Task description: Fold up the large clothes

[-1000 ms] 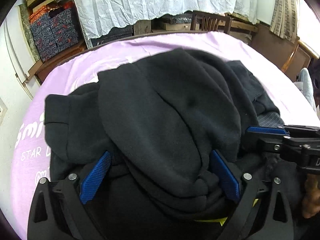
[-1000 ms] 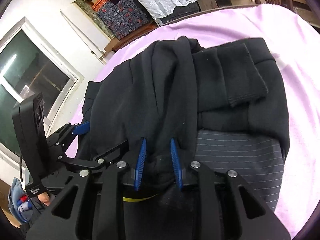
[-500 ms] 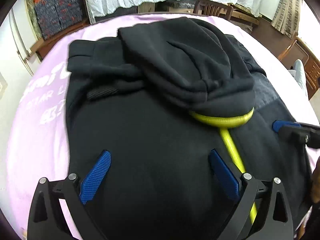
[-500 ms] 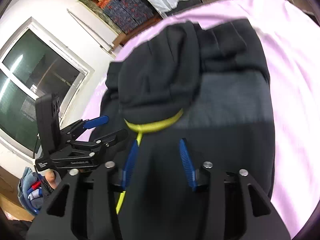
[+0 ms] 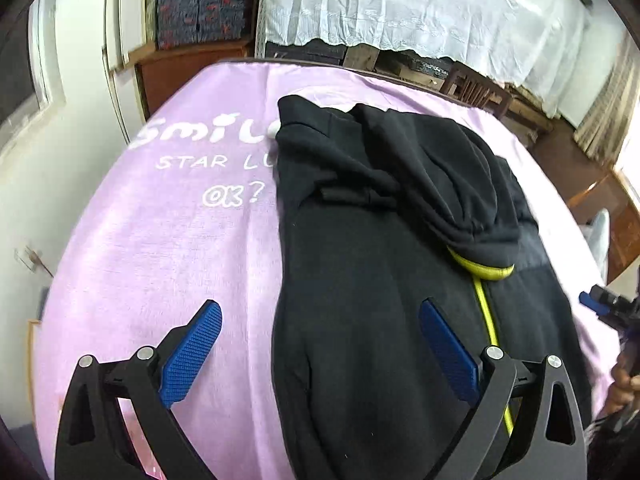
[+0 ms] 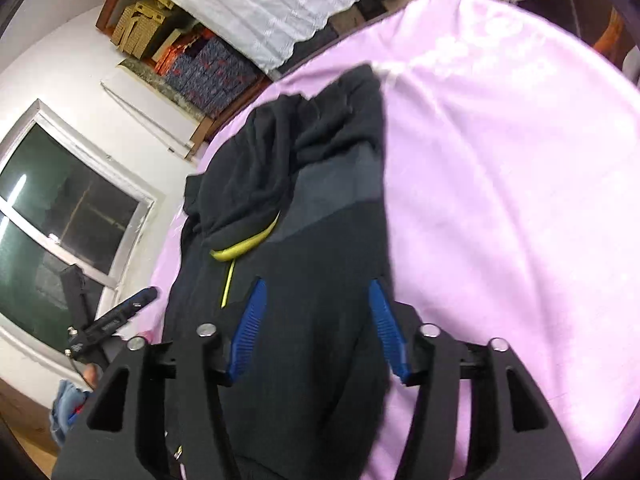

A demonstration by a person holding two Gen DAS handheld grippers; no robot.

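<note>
Both claws had let go of the black hoodie [image 5: 372, 300] and drawn back, left claw [image 5: 320, 356] wide open, right claw [image 6: 316, 328] just opened (both empty), the next fold probably needing fresh grips.

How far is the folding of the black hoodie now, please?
Done: the black hoodie lies as a long strip on the pink cloth, hood laid over the chest. In hand: nothing; the left gripper is open, and the right gripper has just been opening, nothing pinched. Left: probably folding the strip crosswise into a compact bundle.
</note>
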